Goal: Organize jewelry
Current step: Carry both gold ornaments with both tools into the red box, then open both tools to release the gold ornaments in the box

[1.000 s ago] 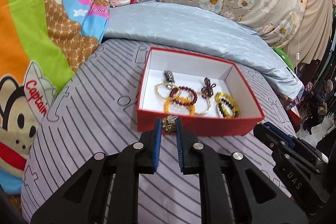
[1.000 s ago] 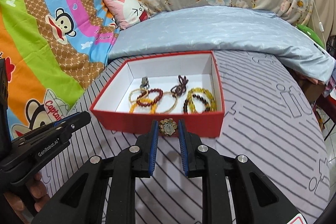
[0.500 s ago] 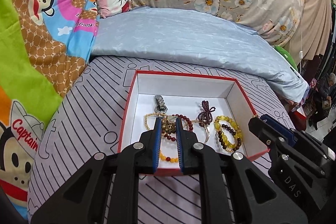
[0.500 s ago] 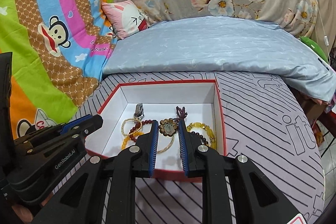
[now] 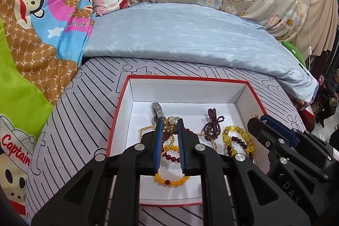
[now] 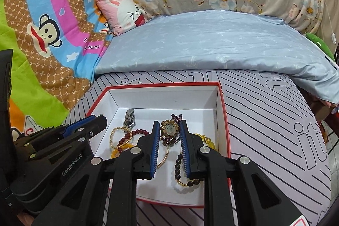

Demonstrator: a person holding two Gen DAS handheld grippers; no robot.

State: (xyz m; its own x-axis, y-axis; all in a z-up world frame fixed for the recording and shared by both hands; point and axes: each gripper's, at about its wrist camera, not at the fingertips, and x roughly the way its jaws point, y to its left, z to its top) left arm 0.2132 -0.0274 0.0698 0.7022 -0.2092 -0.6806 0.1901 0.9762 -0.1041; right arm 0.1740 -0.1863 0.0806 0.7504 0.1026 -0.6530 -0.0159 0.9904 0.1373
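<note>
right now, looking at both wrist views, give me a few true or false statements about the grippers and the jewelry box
1. Each gripper is shut on a small floral ornament. True: the left gripper pinches a brown one, the right gripper a flower-shaped one.
2. The red box is empty. False: it holds bracelets and a metal watch.
3. The box has a lid on. False: it is open-topped.
4. Both grippers are over the box. True.
5. The yellow bead bracelet lies on the striped sheet. False: it lies inside the box.
</note>
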